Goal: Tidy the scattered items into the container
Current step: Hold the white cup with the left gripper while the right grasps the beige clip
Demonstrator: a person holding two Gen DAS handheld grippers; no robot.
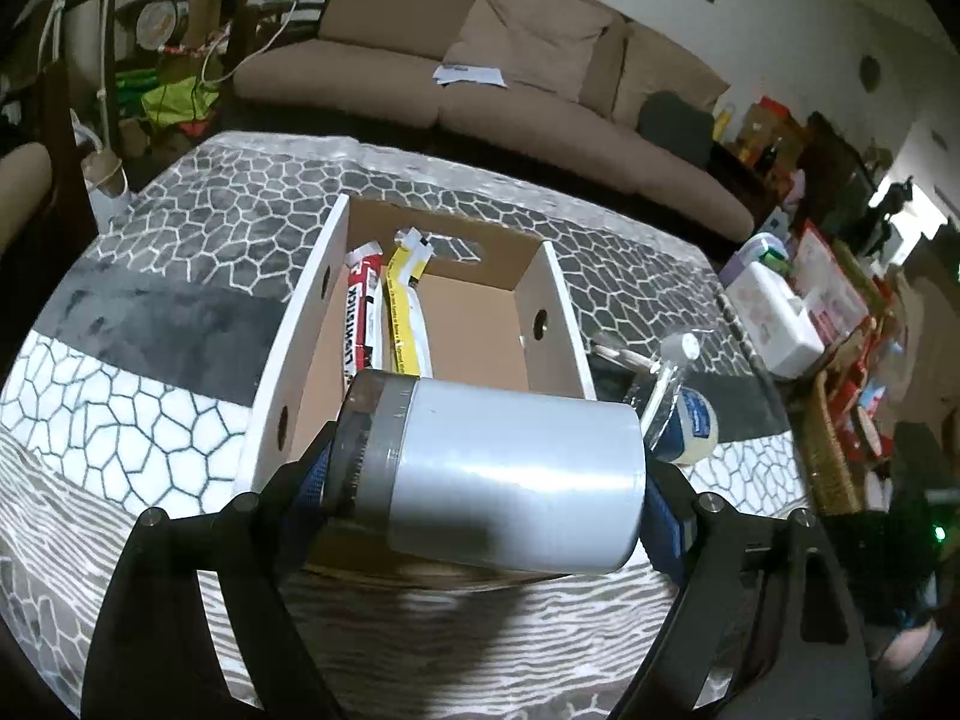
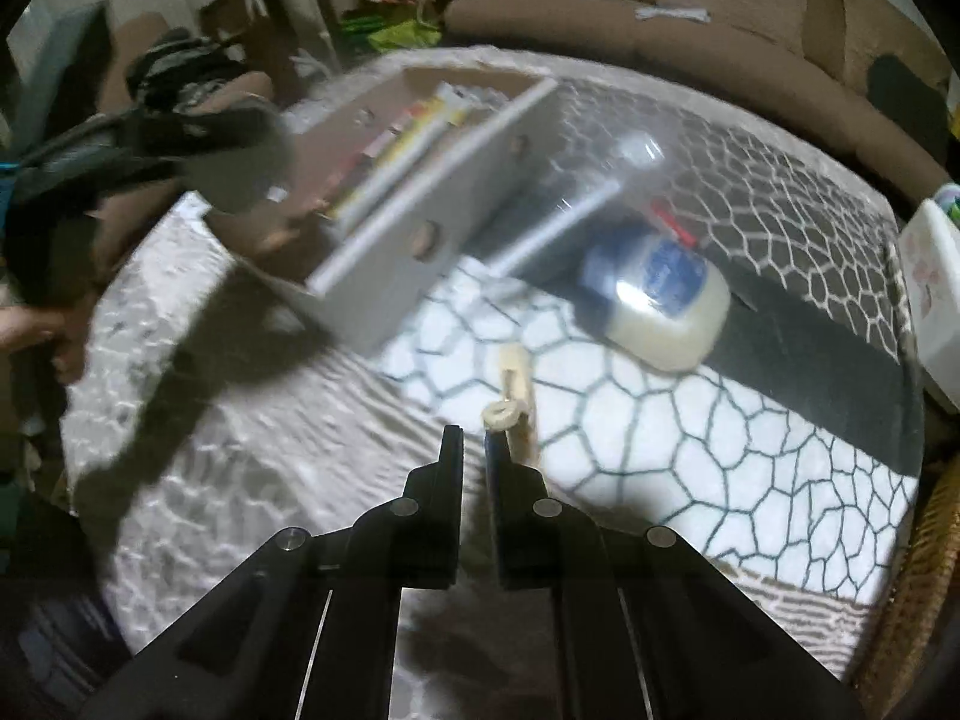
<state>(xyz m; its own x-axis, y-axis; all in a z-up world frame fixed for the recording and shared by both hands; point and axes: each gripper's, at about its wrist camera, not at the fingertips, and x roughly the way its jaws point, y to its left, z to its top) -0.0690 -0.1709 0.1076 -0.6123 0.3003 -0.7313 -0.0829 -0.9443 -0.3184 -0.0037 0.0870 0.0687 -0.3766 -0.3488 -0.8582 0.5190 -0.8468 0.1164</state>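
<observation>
Left hand-held gripper [image 1: 486, 480] clamping tumbler [image 1: 510, 474] above box [image 1: 558, 324] with two packets [image 1: 384, 312].

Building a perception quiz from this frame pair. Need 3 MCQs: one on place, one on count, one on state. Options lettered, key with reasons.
1. Where is the plastic bottle?
A. inside the cardboard box
B. lying on the blanket beside the box
C. on the sofa

2. How many flat packets lie in the cardboard box?
A. none
B. two
C. five

3. What is the left gripper doing?
A. hanging open and empty
B. clamped on a white tumbler
C. clamped on the bottle

Key:
1 B: the bottle lies on its side on the blanket, outside the box wall.
2 B: a red and white packet and a yellow packet lie against the box's left wall.
3 B: the white tumbler sits sideways between the left gripper's pads, at the box's near edge.
</observation>
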